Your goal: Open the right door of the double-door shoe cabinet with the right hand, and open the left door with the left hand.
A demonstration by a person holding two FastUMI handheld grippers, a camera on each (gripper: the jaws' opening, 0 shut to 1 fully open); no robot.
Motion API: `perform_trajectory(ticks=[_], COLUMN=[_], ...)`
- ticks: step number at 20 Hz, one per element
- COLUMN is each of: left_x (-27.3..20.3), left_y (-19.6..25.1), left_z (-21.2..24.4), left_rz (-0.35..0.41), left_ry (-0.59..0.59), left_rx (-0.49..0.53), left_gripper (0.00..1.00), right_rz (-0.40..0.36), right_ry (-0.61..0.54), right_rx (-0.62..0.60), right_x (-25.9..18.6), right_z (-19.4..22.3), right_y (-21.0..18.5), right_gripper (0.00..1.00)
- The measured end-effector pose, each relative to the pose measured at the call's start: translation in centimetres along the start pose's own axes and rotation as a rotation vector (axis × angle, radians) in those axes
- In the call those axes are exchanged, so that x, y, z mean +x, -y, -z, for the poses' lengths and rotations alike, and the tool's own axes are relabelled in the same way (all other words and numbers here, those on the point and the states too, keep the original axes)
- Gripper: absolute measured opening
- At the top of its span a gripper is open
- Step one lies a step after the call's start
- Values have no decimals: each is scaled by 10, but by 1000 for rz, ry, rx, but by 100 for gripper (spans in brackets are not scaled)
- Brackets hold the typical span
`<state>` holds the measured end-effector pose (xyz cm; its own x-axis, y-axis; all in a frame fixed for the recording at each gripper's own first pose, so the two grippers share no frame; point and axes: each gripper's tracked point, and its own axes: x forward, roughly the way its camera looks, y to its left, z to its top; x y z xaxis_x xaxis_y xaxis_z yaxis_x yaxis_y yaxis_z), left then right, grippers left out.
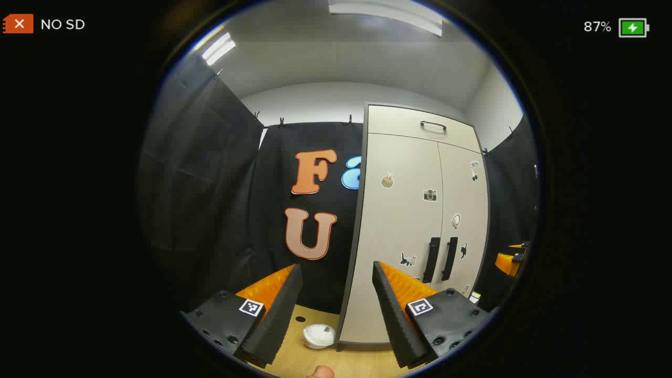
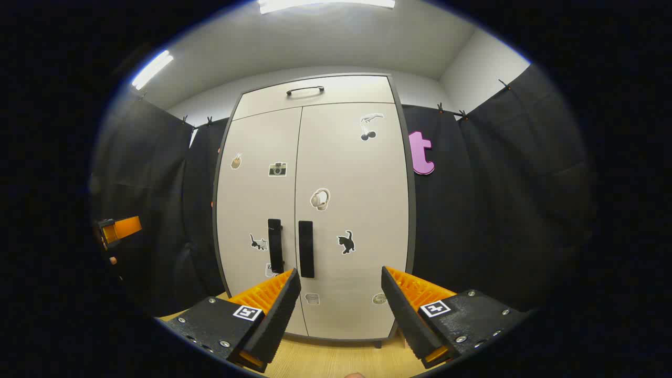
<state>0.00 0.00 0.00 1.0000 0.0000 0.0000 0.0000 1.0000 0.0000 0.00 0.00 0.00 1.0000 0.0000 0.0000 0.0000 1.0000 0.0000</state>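
Right now, in the left gripper view, my left gripper (image 1: 337, 294) is spread wide and holds nothing. The shoe cabinet (image 1: 404, 231) stands ahead and to the right, both doors closed, and the left door handle (image 1: 431, 259) is well off my line. Reaching from here, I judge I could catch the wrong handle, since the two sit just beside each other.

In the right gripper view, my right gripper (image 2: 340, 296) is also wide open and empty. The right door handle (image 2: 306, 249) is ahead, above my left finger, well apart; a crooked approach could slip off it.
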Motion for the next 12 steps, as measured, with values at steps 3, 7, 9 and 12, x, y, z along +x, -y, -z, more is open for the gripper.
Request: perform_trajectory(ticks=[3, 7, 9, 12], left_x=[0, 0, 0, 1], left_y=[-1, -1, -2, -2], left_z=[1, 4, 5, 3], left_rz=[1, 6, 1, -4], left_ry=[-7, -21, -26, -20], left_rx=[0, -8, -9, -6], left_gripper=[81, 81, 81, 81], right_rz=[1, -7, -7, -5], right_ry=[-9, -14, -17, -17], right_rx=[-11, -3, -7, -8], right_x=[1, 3, 3, 3], right_z=[4, 8, 8, 8], right_y=[-1, -4, -4, -4], right_gripper=[94, 94, 94, 94])
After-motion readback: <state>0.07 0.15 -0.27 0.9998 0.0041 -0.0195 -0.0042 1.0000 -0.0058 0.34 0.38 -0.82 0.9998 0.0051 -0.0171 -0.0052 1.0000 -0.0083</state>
